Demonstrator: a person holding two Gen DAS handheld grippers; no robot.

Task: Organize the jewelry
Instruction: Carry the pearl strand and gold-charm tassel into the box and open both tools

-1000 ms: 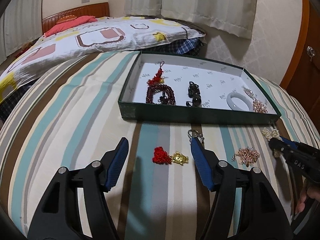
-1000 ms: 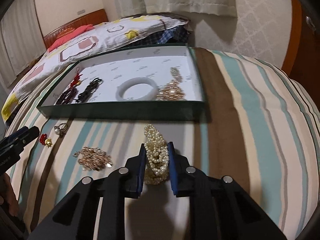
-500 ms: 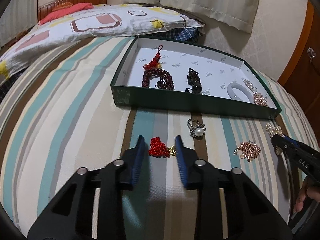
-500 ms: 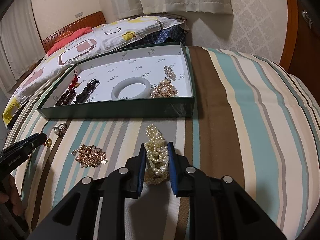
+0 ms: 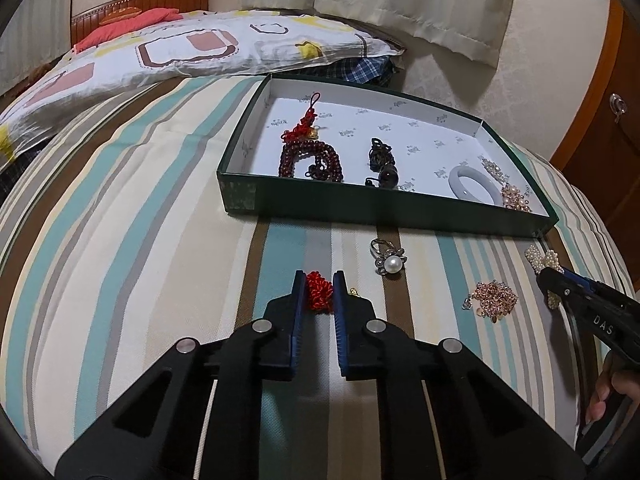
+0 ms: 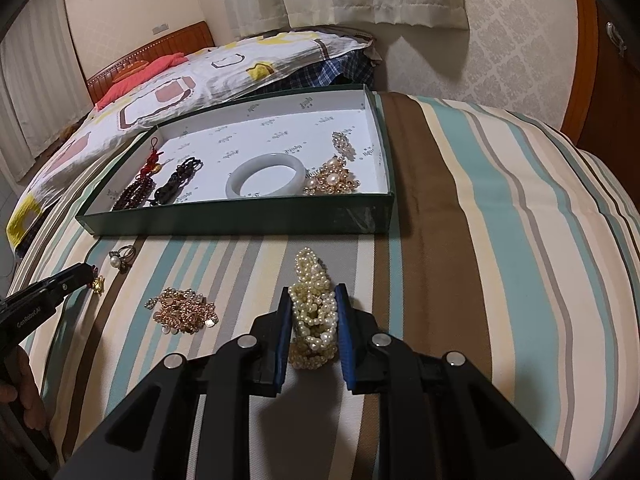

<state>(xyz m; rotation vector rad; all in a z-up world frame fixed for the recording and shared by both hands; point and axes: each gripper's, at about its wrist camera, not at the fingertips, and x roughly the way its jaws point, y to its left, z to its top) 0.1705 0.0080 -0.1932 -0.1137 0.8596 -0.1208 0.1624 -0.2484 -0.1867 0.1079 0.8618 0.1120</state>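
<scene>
My left gripper point(image 5: 316, 276) has its jaws closing on a red knot charm point(image 5: 319, 296) that lies on the striped bedspread; the blue pads press its sides. Its small gold pendant point(image 5: 353, 291) pokes out to the right. My right gripper point(image 6: 313, 290) is shut on a cream pearl bundle point(image 6: 314, 308), which rests on the bedspread. Just beyond both stands the green box point(image 6: 240, 222) with a white lining. It holds a white bangle point(image 6: 266, 174), dark bead strands and a gold-and-pearl piece.
A pearl ring point(image 5: 390, 262) and a rose-gold chain heap point(image 5: 493, 298) lie loose between the two grippers. A patterned pillow point(image 5: 180, 52) lies behind the box, at the far left. A wooden door point(image 5: 600, 120) is at the right, and a hand point(image 6: 24, 396) shows at the left edge.
My left gripper has edged forward and its jaws have come together from wide apart onto the red knot. The right gripper has kept still on the pearls.
</scene>
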